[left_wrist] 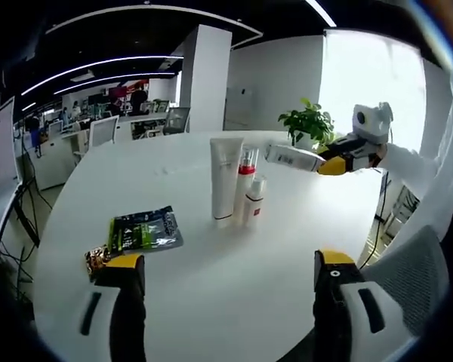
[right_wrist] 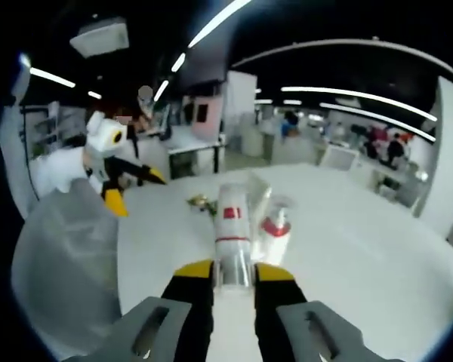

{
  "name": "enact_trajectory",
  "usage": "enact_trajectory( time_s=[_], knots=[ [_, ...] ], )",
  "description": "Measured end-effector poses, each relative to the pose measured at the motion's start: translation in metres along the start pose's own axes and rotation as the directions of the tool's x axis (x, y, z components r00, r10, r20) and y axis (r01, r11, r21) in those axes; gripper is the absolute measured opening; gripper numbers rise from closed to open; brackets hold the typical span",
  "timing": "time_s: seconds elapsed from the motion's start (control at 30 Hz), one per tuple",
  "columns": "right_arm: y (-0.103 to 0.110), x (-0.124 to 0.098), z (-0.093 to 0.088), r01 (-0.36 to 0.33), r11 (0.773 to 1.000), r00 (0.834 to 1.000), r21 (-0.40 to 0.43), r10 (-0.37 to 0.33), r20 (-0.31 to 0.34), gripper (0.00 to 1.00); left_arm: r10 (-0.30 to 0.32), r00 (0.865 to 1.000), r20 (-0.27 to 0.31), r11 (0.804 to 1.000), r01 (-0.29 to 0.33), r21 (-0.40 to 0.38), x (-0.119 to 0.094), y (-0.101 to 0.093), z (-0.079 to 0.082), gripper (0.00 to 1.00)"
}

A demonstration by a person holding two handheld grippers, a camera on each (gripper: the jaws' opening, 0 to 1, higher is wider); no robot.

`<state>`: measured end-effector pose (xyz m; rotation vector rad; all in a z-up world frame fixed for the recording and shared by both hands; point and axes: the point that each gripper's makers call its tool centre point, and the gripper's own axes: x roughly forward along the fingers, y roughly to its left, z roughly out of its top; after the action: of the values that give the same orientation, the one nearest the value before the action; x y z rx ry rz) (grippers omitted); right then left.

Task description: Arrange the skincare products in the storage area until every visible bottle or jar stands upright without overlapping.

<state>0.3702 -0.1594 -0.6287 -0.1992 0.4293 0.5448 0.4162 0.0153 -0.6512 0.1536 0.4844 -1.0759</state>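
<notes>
On the white table (left_wrist: 211,302), seen in the left gripper view, a small gold-wrapped snack (left_wrist: 97,260) lies at the far left, touching the corner of a dark green sachet (left_wrist: 143,230) that lies flat beside it. Toward the middle stands a tall white tube (left_wrist: 225,179), upright on its cap, with a clear bottle with a red band (left_wrist: 245,185) just beside it and a short white bottle (left_wrist: 254,200) in front of that one; the three stand close together, all upright. To their right, above the table, the right gripper (left_wrist: 328,161) holds a white bottle (left_wrist: 293,157) lying roughly level in the air (its free end points toward the standing group). A potted plant (left_wrist: 308,124) sits behind it near the table's far edge. The left gripper (left_wrist: 226,283) has its jaws spread wide with nothing between them, low over the bare near part of the table.

In the right gripper view, the left gripper (right_wrist: 132,188) shows at the left, held by a white-sleeved arm over a grey mesh chair back (right_wrist: 60,256). At centre, the right gripper (right_wrist: 232,273) has its jaws closed on the base of the white bottle (right_wrist: 232,226), which carries a red label. Just right of it is the red-banded bottle (right_wrist: 275,230) on the table.
</notes>
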Motion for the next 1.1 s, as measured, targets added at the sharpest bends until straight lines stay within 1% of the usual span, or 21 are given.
enact_trajectory(
  time_s=[0.17, 0.27, 0.33, 0.4, 0.43, 0.57, 0.63, 0.7, 0.77, 0.9, 0.97, 1.0, 1.03, 1.1],
  knots=[
    [0.013, 0.007, -0.001, -0.038, 0.999, 0.999, -0.037, 0.038, -0.013, 0.12, -0.013, 1.0, 0.002, 1.0, 0.013, 0.002, 0.001, -0.001, 0.001, 0.89],
    [0.02, 0.011, -0.002, -0.064, 0.996, 0.998, -0.055, 0.063, -0.024, 0.12, -0.039, 0.999, 0.01, 0.999, 0.039, -0.006, 0.001, -0.006, 0.003, 0.88],
    [0.023, 0.014, -0.004, -0.086, 0.994, 0.996, -0.069, 0.084, -0.033, 0.12, -0.057, 0.998, 0.024, 0.998, 0.057, -0.011, 0.001, -0.01, 0.007, 0.88],
    [0.026, 0.016, -0.004, -0.096, 0.992, 0.995, -0.081, 0.093, -0.034, 0.12, -0.064, 0.997, 0.048, 0.998, 0.065, -0.023, 0.001, -0.009, 0.014, 0.88],
    [0.029, 0.017, -0.004, -0.109, 0.991, 0.994, -0.083, 0.106, -0.035, 0.12, -0.075, 0.995, 0.067, 0.996, 0.077, -0.033, 0.001, -0.009, 0.018, 0.88],
    [0.038, 0.021, -0.003, -0.133, 0.988, 0.991, -0.082, 0.131, -0.03, 0.12, -0.111, 0.989, 0.094, 0.992, 0.116, -0.051, 0.001, -0.011, 0.028, 0.86],
    [0.043, 0.024, -0.003, -0.14, 0.986, 0.99, -0.088, 0.138, -0.027, 0.12, -0.128, 0.986, 0.111, 0.989, 0.135, -0.058, 0.002, -0.014, 0.033, 0.86],
    [0.048, 0.025, -0.003, -0.153, 0.984, 0.988, -0.087, 0.151, -0.026, 0.12, -0.143, 0.98, 0.137, 0.984, 0.155, -0.082, 0.005, -0.019, 0.04, 0.84],
    [0.052, 0.027, -0.003, -0.164, 0.982, 0.986, -0.088, 0.163, -0.024, 0.12, -0.161, 0.973, 0.167, 0.976, 0.182, -0.119, 0.007, -0.024, 0.046, 0.83],
    [0.057, 0.028, 0.0, -0.169, 0.982, 0.986, -0.086, 0.169, -0.007, 0.12, -0.188, 0.962, 0.199, 0.952, 0.228, -0.204, 0.012, -0.032, 0.051, 0.75],
    [0.059, 0.028, 0.001, -0.173, 0.981, 0.985, -0.087, 0.173, -0.004, 0.12, -0.205, 0.958, 0.199, 0.937, 0.251, -0.243, 0.015, -0.036, 0.049, 0.69],
    [0.06, 0.028, 0.001, -0.172, 0.981, 0.985, -0.09, 0.172, -0.003, 0.12, -0.215, 0.958, 0.19, 0.932, 0.26, -0.254, 0.016, -0.037, 0.048, 0.63],
    [0.061, 0.028, 0.001, -0.173, 0.98, 0.985, -0.093, 0.174, -0.003, 0.12, -0.219, 0.958, 0.185, 0.93, 0.262, -0.257, 0.017, -0.037, 0.047, 0.6],
    [0.061, 0.028, 0.002, -0.169, 0.98, 0.985, -0.107, 0.17, 0.002, 0.12, -0.246, 0.952, 0.181, 0.921, 0.288, -0.261, 0.018, -0.04, 0.046, 0.55]
  ],
)
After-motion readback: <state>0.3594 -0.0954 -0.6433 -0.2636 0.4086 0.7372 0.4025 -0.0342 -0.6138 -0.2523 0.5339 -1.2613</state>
